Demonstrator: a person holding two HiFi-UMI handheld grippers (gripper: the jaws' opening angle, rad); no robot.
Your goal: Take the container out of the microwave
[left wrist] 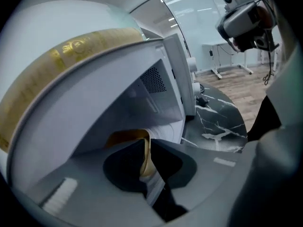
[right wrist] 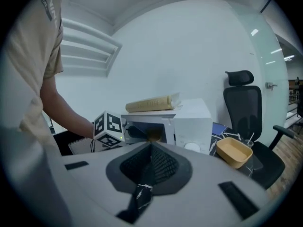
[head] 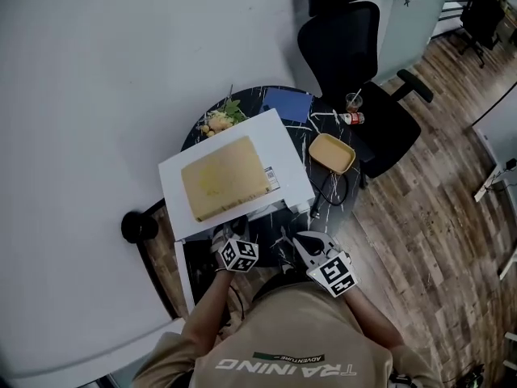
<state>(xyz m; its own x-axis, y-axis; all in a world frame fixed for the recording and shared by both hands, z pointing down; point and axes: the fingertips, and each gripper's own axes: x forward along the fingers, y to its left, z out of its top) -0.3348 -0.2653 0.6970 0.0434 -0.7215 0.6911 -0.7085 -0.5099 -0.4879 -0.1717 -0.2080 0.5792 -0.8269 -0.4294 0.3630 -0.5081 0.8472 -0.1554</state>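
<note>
The white microwave point(head: 284, 145) stands on a round black marble table point(head: 323, 208), its door point(head: 184, 280) swung open toward me. Inside its cavity point(left wrist: 142, 96) sits a tan container point(left wrist: 124, 137). My left gripper point(left wrist: 144, 162) reaches into the cavity, shut on the container's near rim. In the head view the left gripper point(head: 229, 238) is at the microwave's mouth. My right gripper point(head: 300, 244) hovers in front of the microwave's right side, shut with nothing held. In the right gripper view, the right gripper point(right wrist: 151, 163) faces the microwave point(right wrist: 191, 122).
A yellow book point(head: 224, 178) lies on top of the microwave. A second tan container point(head: 332, 153) rests on the table to the right, beside a blue notebook point(head: 287, 103) and a small bottle point(head: 353, 118). A black office chair point(head: 355, 63) stands behind the table.
</note>
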